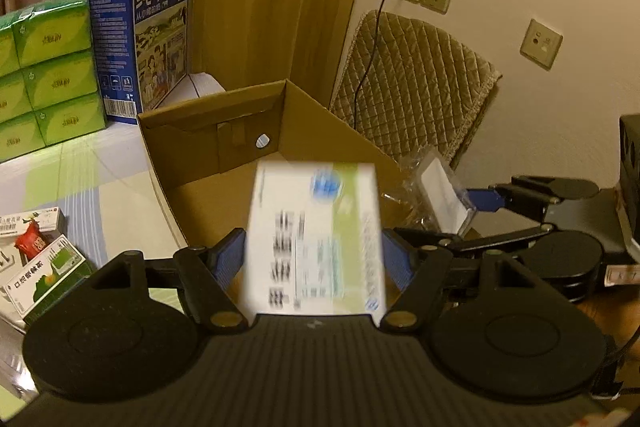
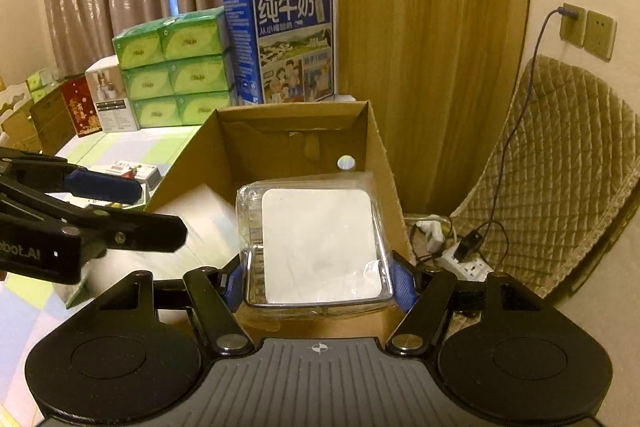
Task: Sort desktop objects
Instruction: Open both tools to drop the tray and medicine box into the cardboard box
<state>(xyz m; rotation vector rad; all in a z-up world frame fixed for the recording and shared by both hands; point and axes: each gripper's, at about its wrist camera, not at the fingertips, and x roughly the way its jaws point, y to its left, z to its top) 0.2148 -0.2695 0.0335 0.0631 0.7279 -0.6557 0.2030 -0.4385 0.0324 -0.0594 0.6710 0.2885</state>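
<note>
Above the open cardboard box (image 1: 224, 131), the left gripper (image 1: 314, 255) clamps a white-and-green carton (image 1: 316, 239), its print blurred; behind stands a blue case (image 2: 288, 43) reading 纯牛奶. The right gripper (image 2: 318, 281) clamps a clear-wrapped white square item (image 2: 320, 243) over the box's right wall, box floor bare beyond.

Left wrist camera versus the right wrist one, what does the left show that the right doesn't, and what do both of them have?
Only the left wrist view shows the printed face of the white carton clamped in the left gripper, and the single wall plate. Only the right wrist view shows the power strip on the floor and the red box. Both show the cardboard box, the blue milk carton, the green tissue packs, and the right gripper holding the clear-wrapped white pack.
</note>
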